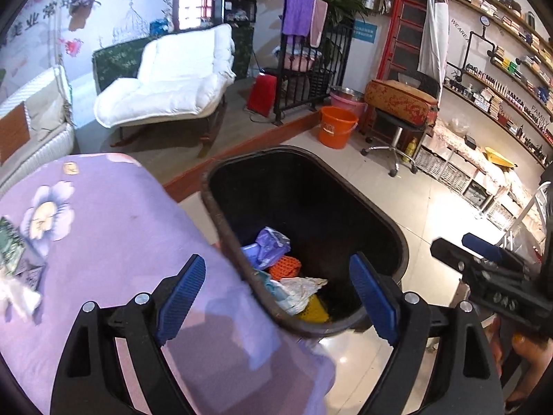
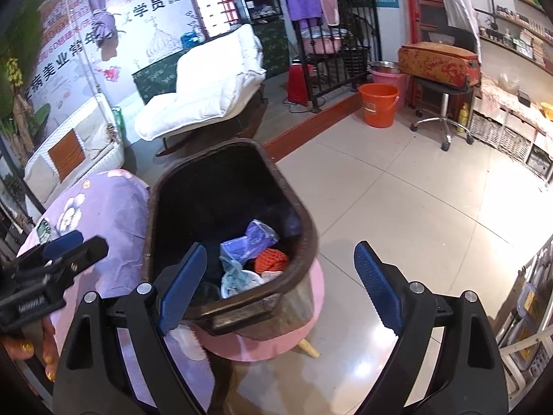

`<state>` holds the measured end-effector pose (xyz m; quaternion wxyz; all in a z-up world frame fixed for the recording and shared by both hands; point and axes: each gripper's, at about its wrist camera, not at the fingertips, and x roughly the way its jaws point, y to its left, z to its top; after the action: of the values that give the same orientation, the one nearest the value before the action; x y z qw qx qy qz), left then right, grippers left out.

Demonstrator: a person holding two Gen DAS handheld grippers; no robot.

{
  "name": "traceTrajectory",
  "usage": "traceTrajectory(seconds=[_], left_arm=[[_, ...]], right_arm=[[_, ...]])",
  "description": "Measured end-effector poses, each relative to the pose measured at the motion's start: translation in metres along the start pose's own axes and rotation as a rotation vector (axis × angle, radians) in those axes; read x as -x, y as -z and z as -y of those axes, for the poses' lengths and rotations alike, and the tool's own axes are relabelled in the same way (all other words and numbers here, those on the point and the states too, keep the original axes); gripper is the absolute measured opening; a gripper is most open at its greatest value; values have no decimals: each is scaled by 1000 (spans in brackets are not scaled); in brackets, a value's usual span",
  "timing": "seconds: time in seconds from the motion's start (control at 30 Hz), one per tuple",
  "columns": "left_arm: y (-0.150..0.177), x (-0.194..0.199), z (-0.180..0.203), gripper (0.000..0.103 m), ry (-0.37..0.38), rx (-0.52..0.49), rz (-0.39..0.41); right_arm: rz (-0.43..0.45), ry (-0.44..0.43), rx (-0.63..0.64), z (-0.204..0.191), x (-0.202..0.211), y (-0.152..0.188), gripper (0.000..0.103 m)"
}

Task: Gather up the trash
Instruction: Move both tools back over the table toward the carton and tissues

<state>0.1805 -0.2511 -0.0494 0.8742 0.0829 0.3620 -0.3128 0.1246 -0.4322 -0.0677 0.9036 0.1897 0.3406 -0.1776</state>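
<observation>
A black trash bin [image 1: 345, 186] [image 2: 162, 207] stands on a pink stool [image 2: 276, 342] beside a table under a purple flowered cloth [image 1: 114, 228] [image 2: 114, 204]. The bin holds purple wrappers [image 1: 268, 247] [image 2: 255, 237], an orange net [image 1: 285, 265] [image 2: 271, 259] and white paper [image 1: 300, 288]. My left gripper [image 1: 276, 297] is open and empty, hovering over the bin's near rim. My right gripper [image 2: 280, 287] is open and empty, just right of the bin. White scraps [image 1: 17, 297] and a green packet [image 1: 10, 245] [image 2: 44, 230] lie on the table's left.
An orange bucket [image 1: 337, 126] [image 2: 378, 103], a pink bucket [image 2: 387, 79] and a wheeled stool with a red-patterned case [image 1: 401, 102] [image 2: 437, 64] stand beyond on the tiled floor. A white lounge chair [image 1: 172, 76] sits on a raised platform. Shelves line the right wall.
</observation>
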Motion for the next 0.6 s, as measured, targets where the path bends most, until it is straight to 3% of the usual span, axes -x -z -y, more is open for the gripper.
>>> traceTrajectory(seconds=[0.33,0.6], left_arm=[[33,42,-55,87,-128,94,8],[59,75,-108,87,-229,196,14]], right_arm=[[-29,-140,130,-66,-8,-3,87],[-100,-312,269,-148,-14,11,87]])
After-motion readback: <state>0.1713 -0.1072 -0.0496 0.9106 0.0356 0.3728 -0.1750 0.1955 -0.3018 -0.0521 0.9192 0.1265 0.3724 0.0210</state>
